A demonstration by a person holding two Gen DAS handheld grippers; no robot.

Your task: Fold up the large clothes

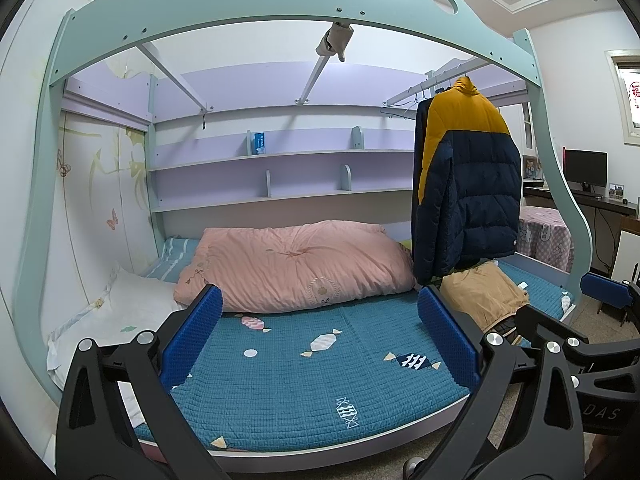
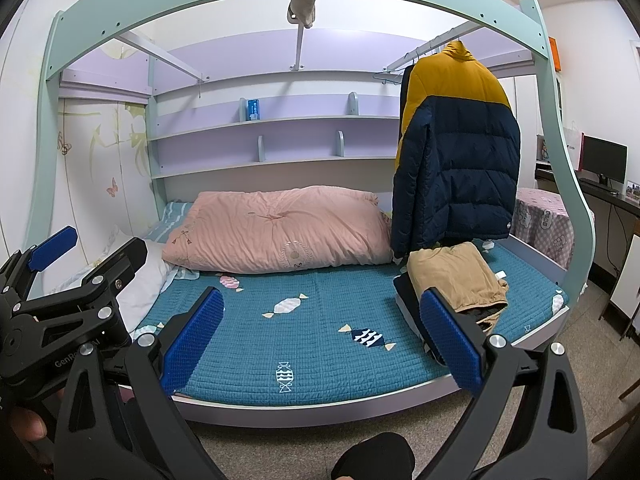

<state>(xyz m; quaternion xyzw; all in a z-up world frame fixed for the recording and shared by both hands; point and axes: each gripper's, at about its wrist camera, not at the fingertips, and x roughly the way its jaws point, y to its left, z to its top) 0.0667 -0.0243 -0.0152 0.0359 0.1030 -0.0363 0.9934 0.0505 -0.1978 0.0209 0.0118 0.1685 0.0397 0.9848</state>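
Ahead and up to the right, the puffer jacket [image 2: 456, 152] is hung lengthwise over the bed [image 2: 320, 320]; the empty, wide-spread right gripper [image 2: 320, 336] is judged nearer than the equally spread left gripper [image 1: 320, 336].

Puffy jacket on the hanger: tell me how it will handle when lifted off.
The jacket looks quilted and thickly padded, so probably light for its bulk. It hangs in soft folds, so it will likely flop and sag once off the rail. Its smooth shell may slide between fingers.

The right gripper [image 1: 608, 380] body reads "DAS"; the left gripper [image 2: 60, 320] reads "GenRo", the rest hidden.
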